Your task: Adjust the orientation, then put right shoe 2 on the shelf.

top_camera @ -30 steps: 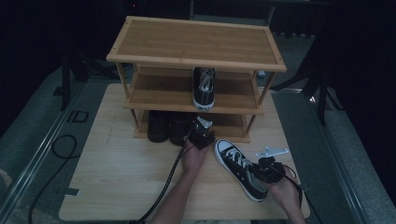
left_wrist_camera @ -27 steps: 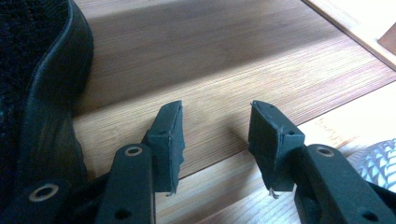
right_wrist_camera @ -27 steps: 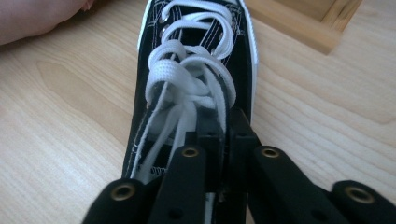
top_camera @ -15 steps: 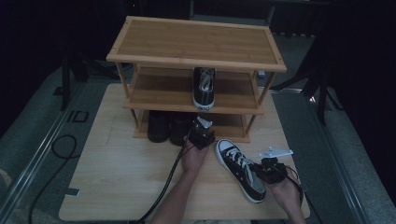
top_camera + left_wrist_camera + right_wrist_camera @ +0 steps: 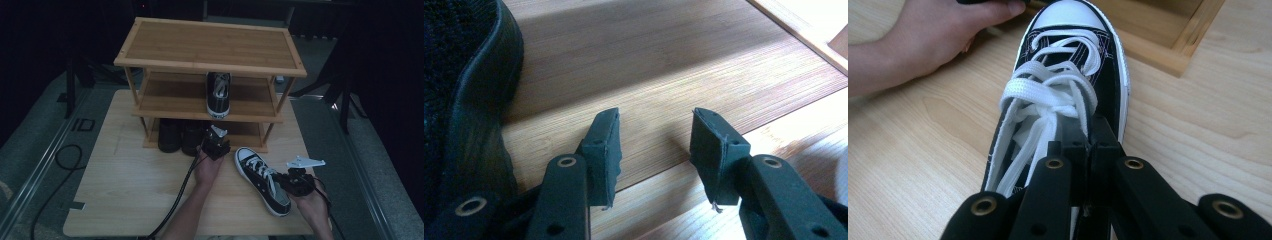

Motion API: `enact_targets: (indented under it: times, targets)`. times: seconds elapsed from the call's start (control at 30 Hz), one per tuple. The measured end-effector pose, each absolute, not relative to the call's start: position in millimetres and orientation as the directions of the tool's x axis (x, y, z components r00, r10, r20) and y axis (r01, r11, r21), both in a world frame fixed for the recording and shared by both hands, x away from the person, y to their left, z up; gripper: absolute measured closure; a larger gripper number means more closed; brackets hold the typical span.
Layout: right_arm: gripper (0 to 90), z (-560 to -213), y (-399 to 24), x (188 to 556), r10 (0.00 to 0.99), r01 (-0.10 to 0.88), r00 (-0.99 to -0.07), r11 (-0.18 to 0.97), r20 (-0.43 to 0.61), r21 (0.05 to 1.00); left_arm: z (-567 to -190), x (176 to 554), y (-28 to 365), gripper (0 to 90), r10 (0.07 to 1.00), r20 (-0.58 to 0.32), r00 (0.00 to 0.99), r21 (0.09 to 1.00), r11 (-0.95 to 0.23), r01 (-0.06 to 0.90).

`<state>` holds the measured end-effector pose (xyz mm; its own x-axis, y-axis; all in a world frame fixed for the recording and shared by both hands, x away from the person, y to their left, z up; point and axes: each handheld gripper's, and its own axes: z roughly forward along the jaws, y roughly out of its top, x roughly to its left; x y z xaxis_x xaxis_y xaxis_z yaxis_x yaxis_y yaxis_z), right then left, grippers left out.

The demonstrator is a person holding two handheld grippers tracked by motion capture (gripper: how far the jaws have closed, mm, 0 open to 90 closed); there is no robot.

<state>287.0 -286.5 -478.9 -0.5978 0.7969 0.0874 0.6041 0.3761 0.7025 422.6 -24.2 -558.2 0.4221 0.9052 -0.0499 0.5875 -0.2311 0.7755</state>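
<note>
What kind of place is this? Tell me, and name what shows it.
Probably a recording or test setup, not a home: a wooden shoe rack stands on a light wooden table, dark drapes and stands surround it, and cables run across the grey floor.

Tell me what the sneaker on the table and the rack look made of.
Black lace-up sneaker: seemingly matte canvas, woven texture, with a smooth white rubber-like toe cap. Three-tier wooden rack: likely bamboo, from its fine parallel grain and satin finish.

A staged recording setup rather than a home: a pale wooden tabletop [image 5: 125, 190] stands on grey carpet, ringed by black curtains, dark stand legs [image 5: 345, 107] and trailing black cables [image 5: 45, 200], bearing a three-tier bamboo shoe rack [image 5: 210, 47].
</note>
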Motion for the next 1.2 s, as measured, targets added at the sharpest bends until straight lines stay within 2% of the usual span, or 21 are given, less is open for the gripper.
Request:
enact_targets:
  times: [1.2]
  targets:
    - [88.9, -453, -291, 287, 0.783, 0.572, -0.616, 0.365, 0.090, 0.734, -558, 422, -24, 55.5, 0.906, -0.049, 0.421, 0.775, -0.231, 0.588]
